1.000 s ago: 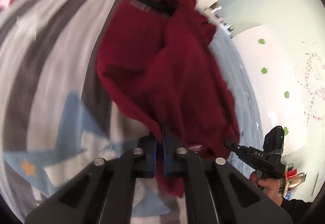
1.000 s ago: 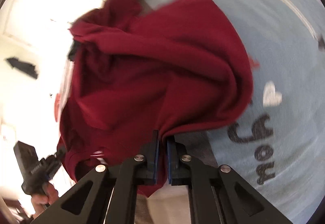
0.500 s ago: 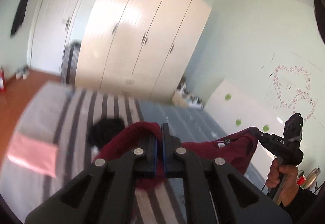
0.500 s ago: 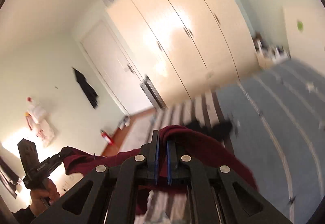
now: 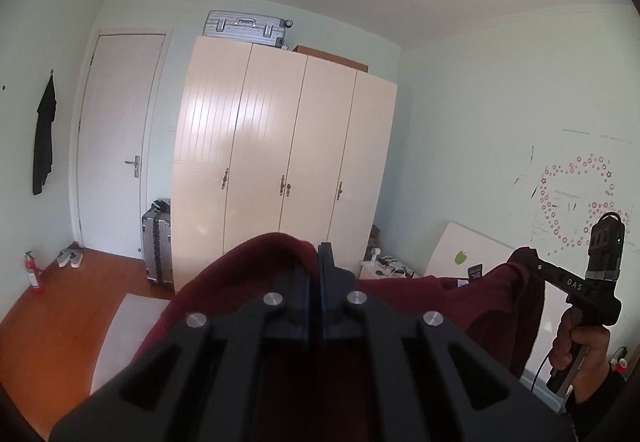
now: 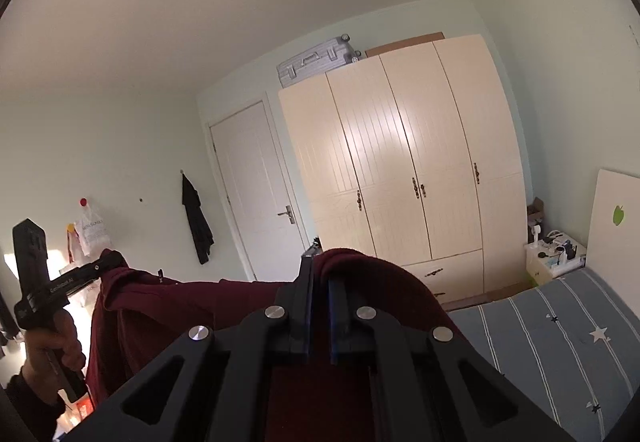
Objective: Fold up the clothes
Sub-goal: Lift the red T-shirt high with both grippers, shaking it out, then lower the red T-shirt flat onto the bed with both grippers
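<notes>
You have lifted the red sweater [image 5: 416,288] off the bed [image 6: 560,322] and hold it stretched in mid-air between the left hand-held gripper [image 5: 319,254] and right hand-held gripper [image 6: 320,270], each clamped on an edge, so it now hangs ready for laying flat.

place: home bedroom | cues: wardrobe [image 5: 280,161], bed [image 6: 560,330], suitcase [image 5: 244,27], door [image 5: 116,145]

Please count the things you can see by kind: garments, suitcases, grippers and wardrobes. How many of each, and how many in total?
Garments: 2, the red garment and the black garment.
Suitcases: 2, top suitcase and floor suitcase.
Grippers: 2, left gripper and right gripper.
Wardrobes: 1.
Total: 7
</notes>
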The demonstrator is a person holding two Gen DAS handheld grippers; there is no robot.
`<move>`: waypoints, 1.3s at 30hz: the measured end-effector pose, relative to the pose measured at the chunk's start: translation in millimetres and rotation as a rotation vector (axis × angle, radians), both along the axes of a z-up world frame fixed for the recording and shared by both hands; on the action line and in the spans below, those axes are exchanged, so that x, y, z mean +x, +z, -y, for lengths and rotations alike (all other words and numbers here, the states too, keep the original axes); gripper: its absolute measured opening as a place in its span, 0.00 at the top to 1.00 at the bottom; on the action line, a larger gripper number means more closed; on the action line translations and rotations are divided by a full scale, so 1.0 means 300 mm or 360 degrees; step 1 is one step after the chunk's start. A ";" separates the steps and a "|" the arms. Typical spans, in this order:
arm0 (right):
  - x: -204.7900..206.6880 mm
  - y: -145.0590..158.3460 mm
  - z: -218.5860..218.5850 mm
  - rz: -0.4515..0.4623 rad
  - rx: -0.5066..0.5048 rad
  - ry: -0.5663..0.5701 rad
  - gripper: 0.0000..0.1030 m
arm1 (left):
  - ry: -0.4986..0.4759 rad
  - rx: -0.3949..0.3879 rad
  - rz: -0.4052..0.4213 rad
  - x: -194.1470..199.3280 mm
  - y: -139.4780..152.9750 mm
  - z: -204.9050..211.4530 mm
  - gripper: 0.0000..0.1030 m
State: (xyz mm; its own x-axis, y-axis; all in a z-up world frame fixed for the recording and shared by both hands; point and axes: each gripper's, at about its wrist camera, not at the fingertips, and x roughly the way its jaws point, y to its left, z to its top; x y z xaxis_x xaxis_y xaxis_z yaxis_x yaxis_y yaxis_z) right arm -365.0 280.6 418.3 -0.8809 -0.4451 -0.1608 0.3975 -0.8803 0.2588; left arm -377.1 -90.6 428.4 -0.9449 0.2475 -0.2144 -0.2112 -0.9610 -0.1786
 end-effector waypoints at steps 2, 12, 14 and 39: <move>-0.167 -0.134 0.055 0.0090 0.0041 -0.0014 0.95 | 0.0040 -0.0018 0.0125 -0.155 -0.148 0.015 0.98; -0.802 -0.566 0.148 0.0421 0.0153 -0.0186 0.95 | 0.0183 -0.0024 0.0328 -0.717 -0.527 0.036 0.98; -0.832 -0.478 0.137 0.0344 0.0141 -0.0217 0.95 | 0.0180 -0.0039 0.0238 -0.713 -0.417 0.025 0.98; 0.089 -2.089 0.141 0.1288 0.0503 -0.0150 0.95 | 0.0395 -0.0021 0.1229 0.201 -2.142 0.046 0.98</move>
